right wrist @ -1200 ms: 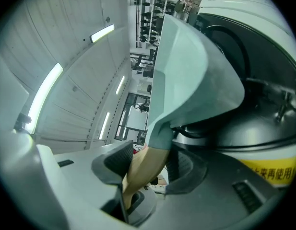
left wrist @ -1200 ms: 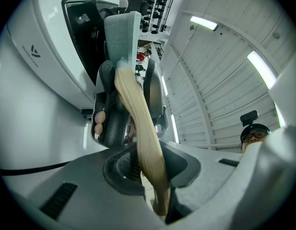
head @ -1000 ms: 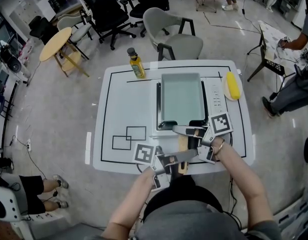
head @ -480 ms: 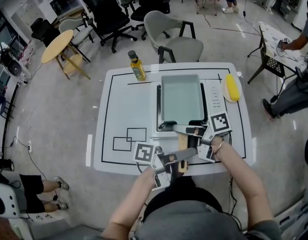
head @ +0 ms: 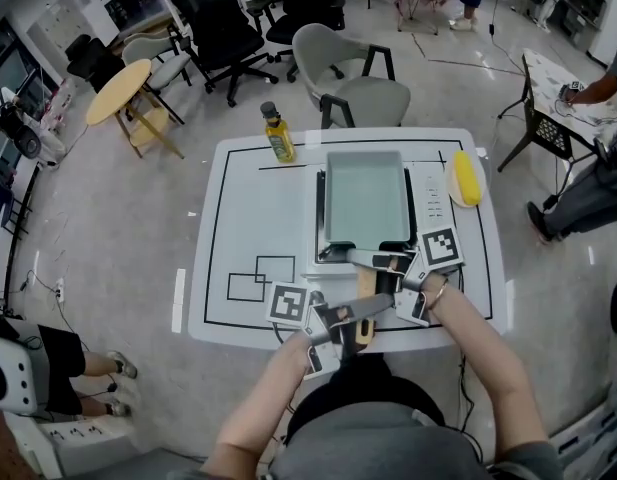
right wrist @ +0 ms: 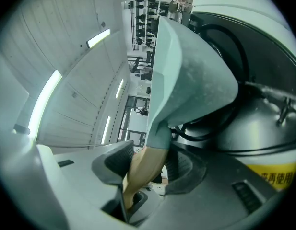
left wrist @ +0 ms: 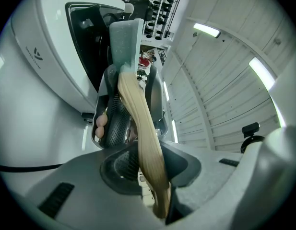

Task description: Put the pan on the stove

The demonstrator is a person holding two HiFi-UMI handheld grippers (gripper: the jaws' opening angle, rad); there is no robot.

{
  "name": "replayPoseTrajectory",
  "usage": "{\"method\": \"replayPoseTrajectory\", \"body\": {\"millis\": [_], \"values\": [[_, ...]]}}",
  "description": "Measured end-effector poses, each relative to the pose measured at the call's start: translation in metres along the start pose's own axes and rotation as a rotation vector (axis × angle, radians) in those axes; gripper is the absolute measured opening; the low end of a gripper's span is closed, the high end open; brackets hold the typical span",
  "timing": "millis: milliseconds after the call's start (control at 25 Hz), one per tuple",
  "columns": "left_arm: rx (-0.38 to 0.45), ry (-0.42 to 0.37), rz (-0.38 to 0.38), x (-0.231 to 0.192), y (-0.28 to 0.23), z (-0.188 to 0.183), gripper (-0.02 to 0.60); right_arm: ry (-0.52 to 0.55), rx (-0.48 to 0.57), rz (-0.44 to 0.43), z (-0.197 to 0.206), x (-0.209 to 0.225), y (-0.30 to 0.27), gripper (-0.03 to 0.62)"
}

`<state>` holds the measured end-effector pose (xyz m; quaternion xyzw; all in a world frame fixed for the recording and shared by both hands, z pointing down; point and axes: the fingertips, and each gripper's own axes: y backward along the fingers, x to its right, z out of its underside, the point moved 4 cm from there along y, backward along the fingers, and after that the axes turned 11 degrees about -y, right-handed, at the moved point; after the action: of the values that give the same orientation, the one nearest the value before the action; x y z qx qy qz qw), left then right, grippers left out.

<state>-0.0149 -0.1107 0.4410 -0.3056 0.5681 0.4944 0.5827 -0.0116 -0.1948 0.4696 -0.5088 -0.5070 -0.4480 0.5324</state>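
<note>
A pale green rectangular pan [head: 365, 200] lies over the black top of the white stove [head: 429, 193] at the middle right of the table. Its wooden handle [head: 366, 290] points back toward me. My right gripper [head: 380, 262] is shut on the handle close to the pan, and my left gripper [head: 354, 315] is shut on the handle's near end. In the left gripper view the handle [left wrist: 140, 128] runs between the jaws up to the pan [left wrist: 126, 37]. In the right gripper view the handle [right wrist: 143, 171] is clamped just below the pan [right wrist: 186, 71], beside the stove [right wrist: 253, 56].
An oil bottle [head: 279, 134] stands at the table's far edge, left of the stove. A yellow corn cob on a plate [head: 467, 176] lies to the stove's right. Black outlines [head: 260, 276] mark the table's left part. Chairs stand beyond the table.
</note>
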Motion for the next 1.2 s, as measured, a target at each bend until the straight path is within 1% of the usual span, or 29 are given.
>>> {"method": "replayPoseTrajectory", "body": {"millis": [120, 240, 320, 400, 520, 600, 720, 840, 960, 1040, 1200], "values": [[0.011, -0.014, -0.026, -0.002, 0.002, -0.002, 0.124, -0.002, 0.003, -0.005, 0.000, 0.000, 0.000, 0.190], [0.046, -0.014, -0.037, -0.004, 0.008, -0.006, 0.151, -0.004, 0.002, -0.008, -0.001, 0.002, 0.001, 0.189], [0.062, -0.030, -0.055, -0.006, 0.016, -0.010, 0.155, -0.003, 0.001, -0.006, -0.001, 0.004, 0.001, 0.189], [0.070, -0.064, -0.083, -0.005, 0.024, -0.012, 0.154, -0.003, 0.001, -0.004, -0.001, 0.005, 0.000, 0.189], [0.092, -0.142, -0.153, -0.001, 0.036, -0.018, 0.155, -0.008, 0.006, -0.002, -0.001, 0.004, 0.001, 0.189], [0.112, -0.198, -0.234, -0.002, 0.048, -0.025, 0.153, -0.006, 0.009, -0.002, -0.002, 0.004, 0.001, 0.189], [0.138, -0.321, -0.354, -0.005, 0.065, -0.038, 0.153, -0.014, 0.014, -0.007, -0.002, 0.005, 0.001, 0.189], [0.169, -0.449, -0.429, 0.000, 0.075, -0.051, 0.152, -0.016, 0.017, -0.012, -0.002, 0.005, 0.000, 0.189], [0.205, -0.551, -0.513, 0.004, 0.085, -0.062, 0.137, -0.015, 0.019, -0.018, -0.003, 0.005, 0.000, 0.189], [0.227, -0.607, -0.574, 0.004, 0.091, -0.067, 0.120, -0.016, 0.019, -0.021, -0.003, 0.006, 0.000, 0.189], [0.286, -0.684, -0.657, 0.012, 0.099, -0.076, 0.079, -0.010, 0.018, -0.019, -0.002, 0.005, -0.001, 0.189]]}}
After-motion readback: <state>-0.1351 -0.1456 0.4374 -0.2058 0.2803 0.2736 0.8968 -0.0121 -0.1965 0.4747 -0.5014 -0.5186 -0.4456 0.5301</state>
